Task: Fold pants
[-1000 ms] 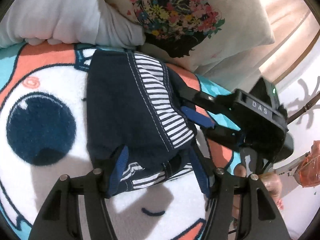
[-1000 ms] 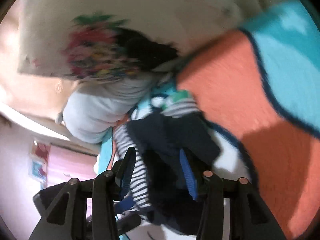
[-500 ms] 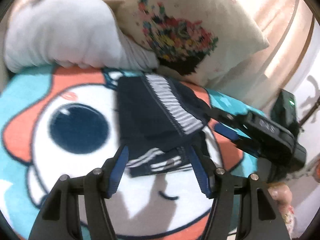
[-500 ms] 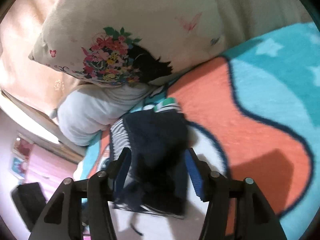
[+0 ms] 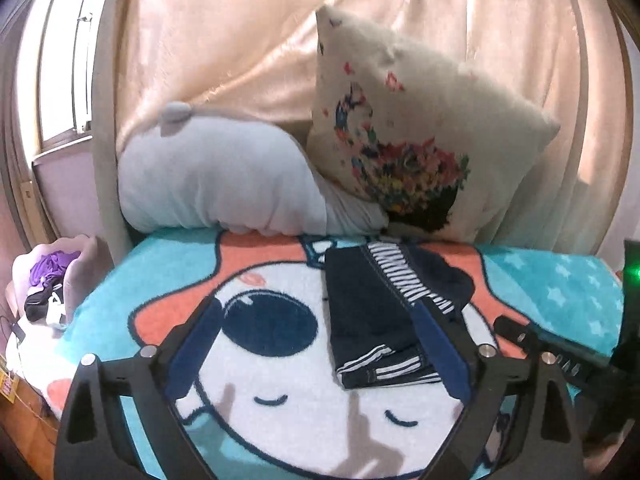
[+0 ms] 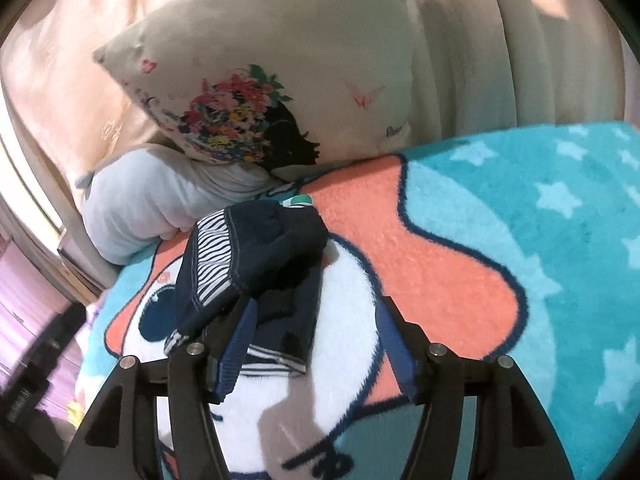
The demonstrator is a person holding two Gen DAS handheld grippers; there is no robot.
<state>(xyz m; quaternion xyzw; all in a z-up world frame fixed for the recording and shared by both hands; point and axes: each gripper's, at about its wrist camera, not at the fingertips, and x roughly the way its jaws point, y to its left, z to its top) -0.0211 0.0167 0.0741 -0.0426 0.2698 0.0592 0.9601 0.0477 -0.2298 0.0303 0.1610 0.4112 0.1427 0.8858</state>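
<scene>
The navy pants (image 5: 372, 312) with striped trim lie folded into a small bundle on the cartoon blanket (image 5: 280, 412), just in front of the pillows. My left gripper (image 5: 316, 344) hovers back from them; its jaws are opening wide and grip nothing, and its right finger overlaps the bundle's edge in the picture. In the right wrist view the pants (image 6: 256, 256) sit beyond the left finger. My right gripper (image 6: 316, 340) also has its jaws opening, with only white blanket (image 6: 460, 264) between the pads.
A floral cushion (image 5: 408, 148) and a grey pillow (image 5: 216, 180) lean against the peach curtain (image 5: 240, 32) behind the pants. A pink basket of clothes (image 5: 52, 280) stands off the bed's left edge, below a window.
Both grippers have let go of the pants and drawn back and upward. The left jaws have spread much wider, the right ones somewhat. The folded bundle stays on the blanket.
</scene>
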